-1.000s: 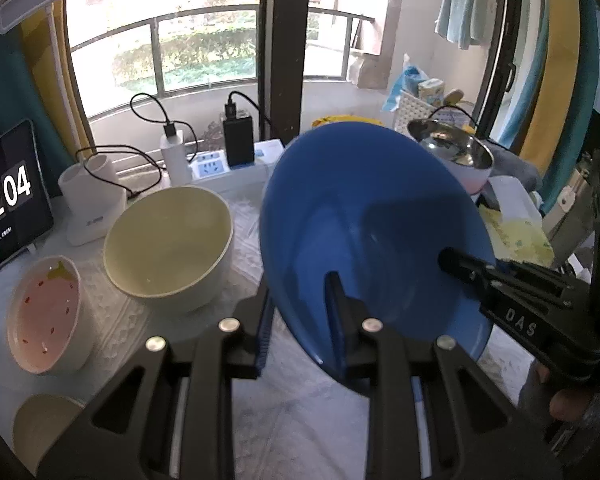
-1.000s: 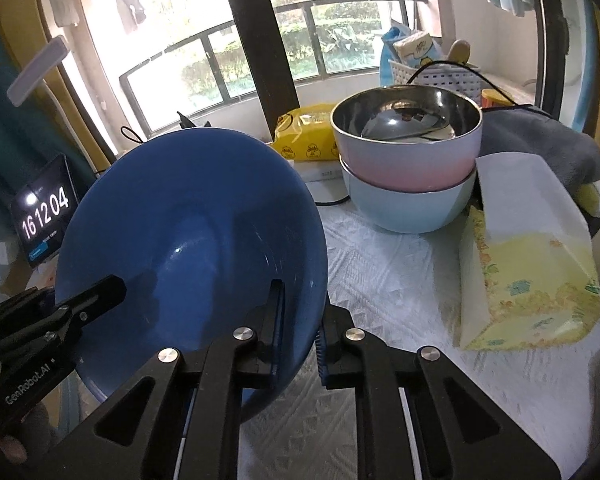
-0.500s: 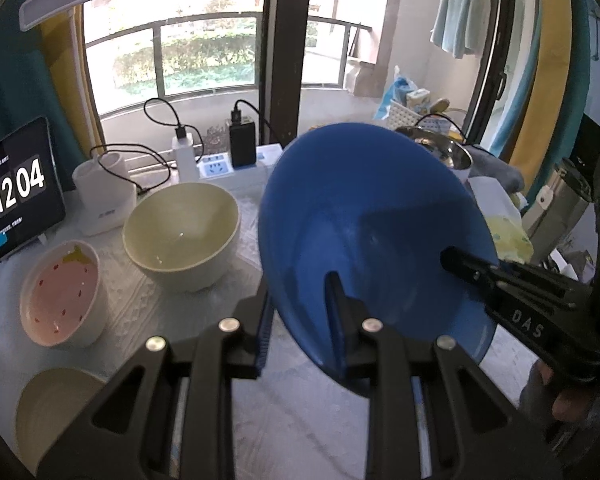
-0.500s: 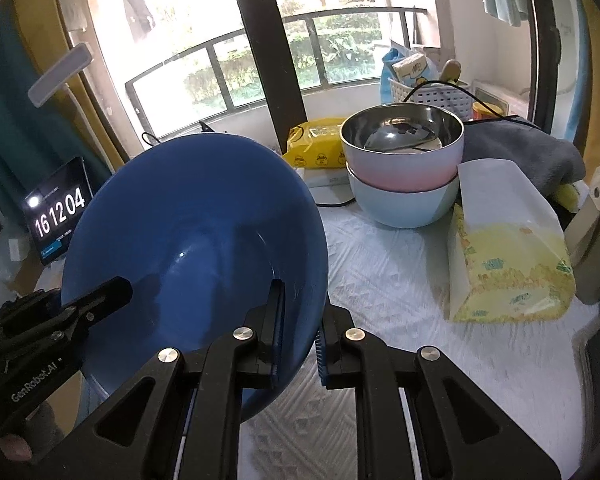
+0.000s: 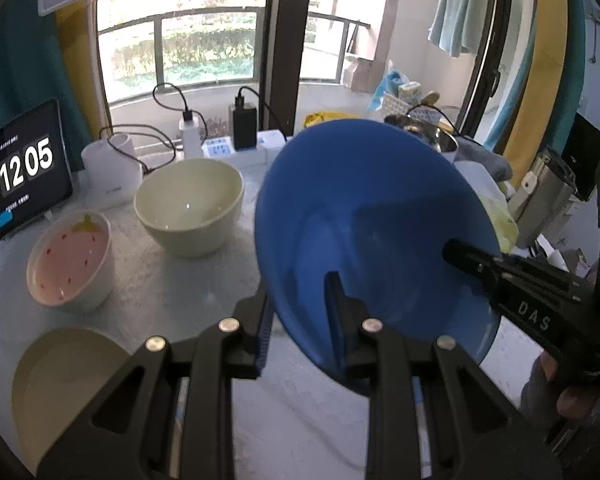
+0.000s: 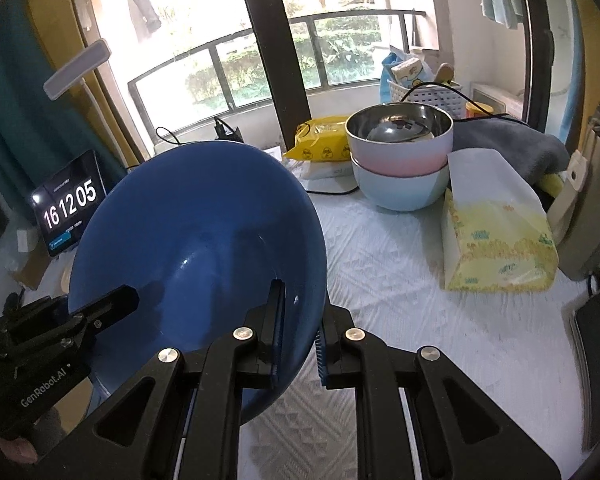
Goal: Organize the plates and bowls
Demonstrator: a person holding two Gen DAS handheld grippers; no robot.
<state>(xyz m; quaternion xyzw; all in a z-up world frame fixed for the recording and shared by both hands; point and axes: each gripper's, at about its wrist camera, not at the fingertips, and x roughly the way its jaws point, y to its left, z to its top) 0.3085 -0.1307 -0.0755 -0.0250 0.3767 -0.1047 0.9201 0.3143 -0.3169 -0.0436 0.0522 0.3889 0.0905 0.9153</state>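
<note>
A: What are we holding?

B: We have the blue bowl [image 5: 372, 224] clamped from both sides: our left gripper [image 5: 300, 312] pinches its near rim, our right gripper [image 6: 300, 320] pinches the opposite rim. It hangs tilted above the white tablecloth [image 6: 400, 264].

A: And where are the other bowls relative to the blue bowl?

B: The cream bowl [image 5: 189, 206] and strawberry bowl [image 5: 70, 258] sit to its left; the stacked pink and pale-blue bowls [image 6: 400, 160] stand behind it to the right.
</note>
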